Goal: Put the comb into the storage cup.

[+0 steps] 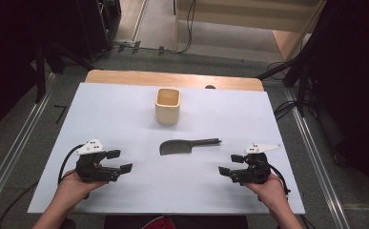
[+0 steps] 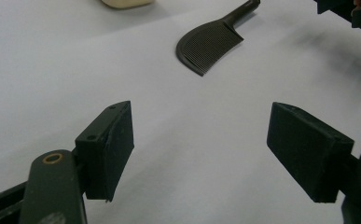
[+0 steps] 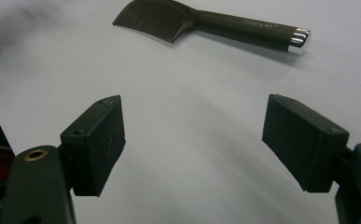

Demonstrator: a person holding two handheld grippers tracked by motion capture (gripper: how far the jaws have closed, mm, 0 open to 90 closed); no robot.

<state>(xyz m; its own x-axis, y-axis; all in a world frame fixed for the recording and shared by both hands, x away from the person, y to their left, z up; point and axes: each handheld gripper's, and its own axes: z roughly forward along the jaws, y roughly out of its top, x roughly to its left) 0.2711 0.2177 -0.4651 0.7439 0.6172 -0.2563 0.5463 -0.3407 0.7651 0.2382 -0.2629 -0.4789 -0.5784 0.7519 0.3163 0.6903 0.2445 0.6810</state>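
A dark comb (image 1: 182, 146) with a wide toothed head and a slim handle lies flat in the middle of the white table (image 1: 125, 119); it lies ahead in the left gripper view (image 2: 211, 42) and the right gripper view (image 3: 169, 16). Behind it stands a cream square cup (image 1: 167, 106), upright, its base edge at the top of the left gripper view (image 2: 124, 3). My left gripper (image 1: 120, 161) rests low at the near left, open, nothing between its jaws (image 2: 201, 154). My right gripper (image 1: 230, 164) sits at the near right, open and empty too (image 3: 194, 144). Both point inward toward each other.
The table's wooden far edge (image 1: 172, 78) shows behind the white sheet. Metal rails (image 1: 10, 157) run along the floor on both sides, with cables (image 1: 287, 107) and dark stands beyond. The other gripper's tip (image 2: 350, 11) peeks in at the top right of the left gripper view.
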